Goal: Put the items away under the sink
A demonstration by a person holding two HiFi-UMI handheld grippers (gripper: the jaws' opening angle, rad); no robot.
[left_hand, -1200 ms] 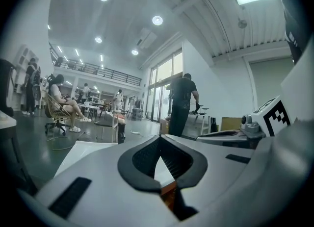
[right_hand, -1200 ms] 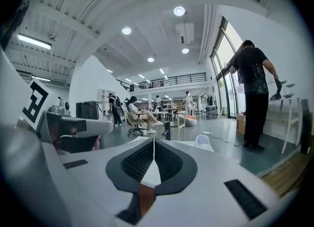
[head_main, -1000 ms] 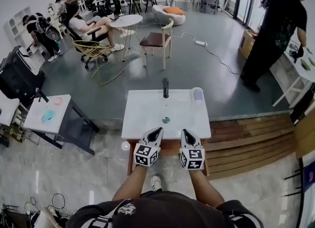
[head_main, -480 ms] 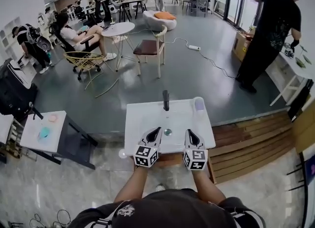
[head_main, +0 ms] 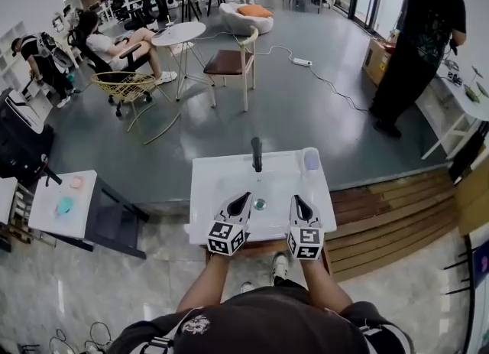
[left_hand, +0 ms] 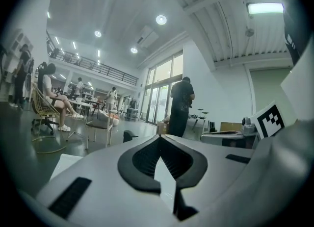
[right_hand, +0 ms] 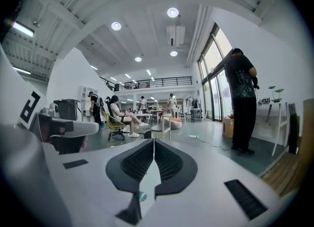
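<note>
Left gripper (head_main: 241, 199) and right gripper (head_main: 297, 201) got moved further over the sink (head_main: 214, 184), both clamped shut, empty. It's seen as white, black faucet (head_main: 257, 154).

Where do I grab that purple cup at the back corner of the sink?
Take the purple cup by its round side wall, coming from the near side with the right tool, jaws opened first. It seems to stand upright at the back right corner of the sink top, with the faucet off to its left.
</note>
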